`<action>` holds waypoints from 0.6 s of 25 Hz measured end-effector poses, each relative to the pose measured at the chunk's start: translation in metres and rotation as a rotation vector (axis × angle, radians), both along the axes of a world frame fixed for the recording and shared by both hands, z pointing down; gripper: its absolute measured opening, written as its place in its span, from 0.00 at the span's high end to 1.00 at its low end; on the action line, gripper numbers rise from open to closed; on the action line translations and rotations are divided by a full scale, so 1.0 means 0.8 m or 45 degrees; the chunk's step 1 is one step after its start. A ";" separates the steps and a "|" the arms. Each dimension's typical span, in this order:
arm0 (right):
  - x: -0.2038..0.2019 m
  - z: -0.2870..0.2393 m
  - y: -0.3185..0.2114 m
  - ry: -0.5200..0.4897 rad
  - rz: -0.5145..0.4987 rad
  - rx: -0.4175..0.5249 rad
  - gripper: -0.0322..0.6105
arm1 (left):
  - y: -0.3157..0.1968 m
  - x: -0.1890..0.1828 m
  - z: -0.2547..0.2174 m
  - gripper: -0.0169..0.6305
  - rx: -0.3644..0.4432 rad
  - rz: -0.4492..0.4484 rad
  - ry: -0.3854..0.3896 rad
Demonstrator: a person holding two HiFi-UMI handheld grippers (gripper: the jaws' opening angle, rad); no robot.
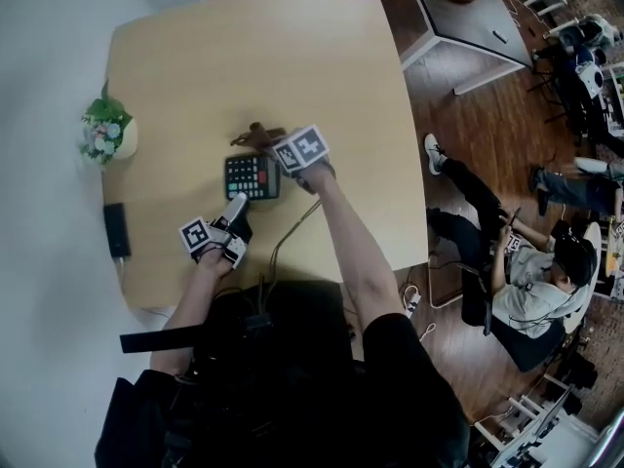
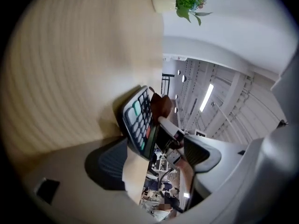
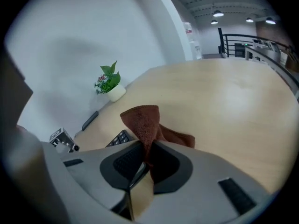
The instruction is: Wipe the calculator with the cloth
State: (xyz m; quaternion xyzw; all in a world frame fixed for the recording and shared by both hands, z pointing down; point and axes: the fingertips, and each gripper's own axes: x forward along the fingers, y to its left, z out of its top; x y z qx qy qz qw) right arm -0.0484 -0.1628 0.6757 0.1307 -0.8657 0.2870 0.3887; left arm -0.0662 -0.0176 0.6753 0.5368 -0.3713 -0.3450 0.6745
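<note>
Well, no print on the calculator [image 1: 252, 175] is readable: its key markings are too small in the head view and smeared in both gripper views. I can only make out colours, mostly dark keys with a few red and green ones. The cubes on my two tools carry black-and-white square patterns and no words.

The calculator lies flat and keys-up on the pale wooden counter [image 1: 244, 57], a little nearer to me than the middle. In the head view its slightly longer side runs left to right, square with the counter's edges. I cannot tell which end holds the display.

My left hand-held gripper [image 1: 237, 206] sits at the calculator's near left corner with its jaws spread wide. Neither pad presses on anything, though the calculator's edge shows between them.

My right hand-held gripper [image 3: 147, 160] is clamped on the brown cloth [image 3: 142, 120], which bunches upward out of the jaws. That bundle hangs just past the calculator's far edge, and I cannot tell whether they touch.

A potted plant [image 1: 105, 133] stands at the counter's left edge, with a slim black object [image 1: 116, 230] lying nearer me on that side.
</note>
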 end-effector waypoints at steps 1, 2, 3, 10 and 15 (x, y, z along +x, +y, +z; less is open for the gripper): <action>0.009 0.001 0.006 -0.004 0.030 -0.015 0.86 | -0.002 -0.008 0.001 0.39 0.000 0.003 -0.009; 0.019 0.001 0.014 -0.004 0.061 -0.026 0.86 | -0.004 -0.015 0.002 0.39 0.004 0.010 -0.026; 0.030 0.000 0.024 -0.006 0.094 -0.043 0.86 | -0.006 -0.023 0.002 0.39 0.008 0.017 -0.049; 0.089 0.005 0.131 -0.156 0.551 -0.270 0.86 | -0.031 -0.061 0.010 0.40 0.005 0.120 -0.111; 0.098 -0.013 0.078 -0.216 0.680 -0.144 0.86 | -0.035 -0.058 0.015 0.47 -0.010 0.181 -0.158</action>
